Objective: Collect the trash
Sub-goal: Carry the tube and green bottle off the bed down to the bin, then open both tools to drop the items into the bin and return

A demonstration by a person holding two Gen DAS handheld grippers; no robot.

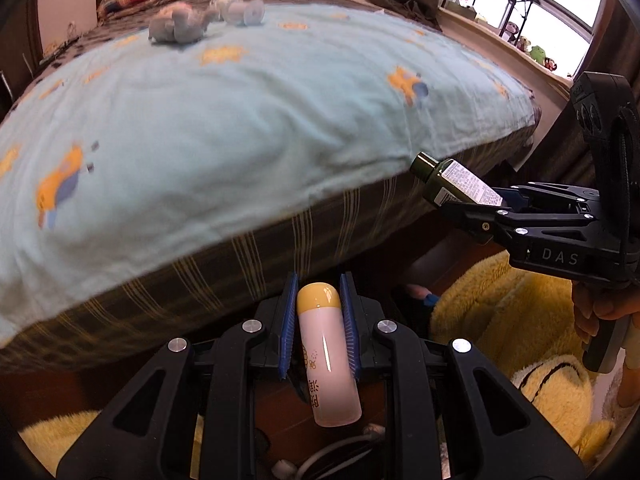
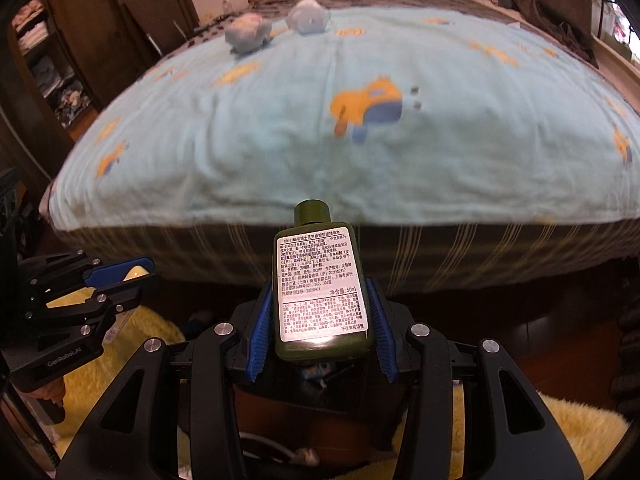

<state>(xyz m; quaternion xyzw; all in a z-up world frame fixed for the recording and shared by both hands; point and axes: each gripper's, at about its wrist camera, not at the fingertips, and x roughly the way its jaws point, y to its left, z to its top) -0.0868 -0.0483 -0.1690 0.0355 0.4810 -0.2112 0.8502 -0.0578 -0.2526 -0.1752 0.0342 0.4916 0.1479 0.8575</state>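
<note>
Trash bottles are riding clamped, pink bottle point(image 1: 326, 354) in left tool point(image 1: 319, 322), green bottle point(image 2: 321, 289) in right tool point(image 2: 320, 330), glossy sides risking slipping.

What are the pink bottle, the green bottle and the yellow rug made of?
Pink bottle with yellow cap: probably glossy plastic; a bright streak of light runs down it.
Dark green bottle: likely smooth plastic, with a shiny printed paper or foil label.
Yellow rug: soft, fluffy plush fabric; long shaggy fibres show.

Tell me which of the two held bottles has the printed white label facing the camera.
The dark green bottle in the right tongs: a white text label covers its face. The other, in the left tongs, is a pale pink bottle with a yellow cap.
</note>
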